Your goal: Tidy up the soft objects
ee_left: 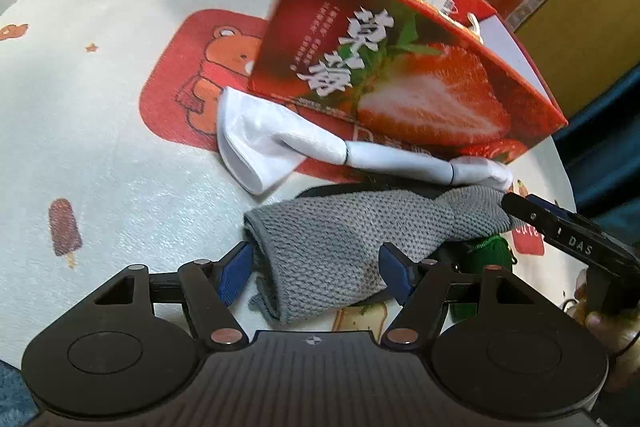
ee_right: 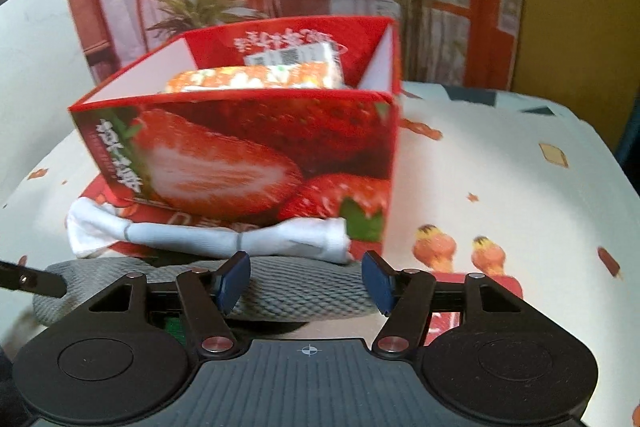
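A grey knit sock (ee_left: 340, 239) lies flat on the tablecloth in front of a red strawberry box (ee_left: 400, 79). A white sock (ee_left: 280, 143) is stretched between the grey sock and the box. My left gripper (ee_left: 316, 273) is open, its blue pads on either side of the grey sock's cuff end. My right gripper (ee_right: 306, 283) is open over the other end of the grey sock (ee_right: 304, 295); I cannot tell whether its pads touch the sock. A green object (ee_left: 488, 251) is partly hidden under the grey sock.
The box (ee_right: 240, 155) is open on top and holds an orange-and-white patterned item (ee_right: 256, 81). The table carries a printed cloth (ee_left: 100, 131) with bears and ice lollies. A dark black thing lies beneath the grey sock. Plants and a chair stand behind the table.
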`<state>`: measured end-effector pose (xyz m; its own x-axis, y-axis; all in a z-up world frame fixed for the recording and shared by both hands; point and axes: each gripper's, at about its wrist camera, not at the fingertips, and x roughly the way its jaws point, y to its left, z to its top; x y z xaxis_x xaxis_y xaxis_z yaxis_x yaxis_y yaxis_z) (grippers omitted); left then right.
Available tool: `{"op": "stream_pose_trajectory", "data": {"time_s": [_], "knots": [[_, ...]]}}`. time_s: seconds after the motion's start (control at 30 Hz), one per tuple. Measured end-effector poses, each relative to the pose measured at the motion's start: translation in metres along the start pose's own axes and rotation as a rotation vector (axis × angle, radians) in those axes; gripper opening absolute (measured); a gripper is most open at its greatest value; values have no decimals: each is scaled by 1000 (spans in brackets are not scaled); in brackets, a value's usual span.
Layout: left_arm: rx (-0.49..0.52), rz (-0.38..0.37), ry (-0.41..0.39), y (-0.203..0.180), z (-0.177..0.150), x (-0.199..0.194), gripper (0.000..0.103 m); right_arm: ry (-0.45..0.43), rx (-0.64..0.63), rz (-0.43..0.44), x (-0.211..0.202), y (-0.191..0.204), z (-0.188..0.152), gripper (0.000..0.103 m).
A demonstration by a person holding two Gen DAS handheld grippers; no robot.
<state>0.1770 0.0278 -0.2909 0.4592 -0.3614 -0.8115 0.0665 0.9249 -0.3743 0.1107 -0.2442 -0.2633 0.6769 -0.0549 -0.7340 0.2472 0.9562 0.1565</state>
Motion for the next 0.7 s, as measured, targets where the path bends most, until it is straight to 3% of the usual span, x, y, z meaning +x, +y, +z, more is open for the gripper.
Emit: {"op": "stream_pose_trajectory", "data": {"time_s": [0.17,0.2,0.3,0.4,0.53,0.63,0.67,0.7], "knots": [[25,32,8,-4,-8,8,69,38,56,-4,11,-13,-5,63],[24,40,6,-3,-8,9,65,45,70,2,13,-15,-7,64],[22,46,-3,-1,-7,9,38,53,102,15,17,-20,-10,66],[37,56,-26,-3,-7,6,21,55,134,36,20,-23,-10,65],[52,62,-54,-3,-6,1,13,60,161,62,23,-24,-9,63],[66,72,-74,-6,-4,-4,11,56,155,65,20,-22,-9,56],[75,77,-85,-8,-3,-7,11,51,151,67,18,-22,-8,49],[81,77,-97,-8,-2,-10,11,46,146,69,16,-21,-7,36]]}}
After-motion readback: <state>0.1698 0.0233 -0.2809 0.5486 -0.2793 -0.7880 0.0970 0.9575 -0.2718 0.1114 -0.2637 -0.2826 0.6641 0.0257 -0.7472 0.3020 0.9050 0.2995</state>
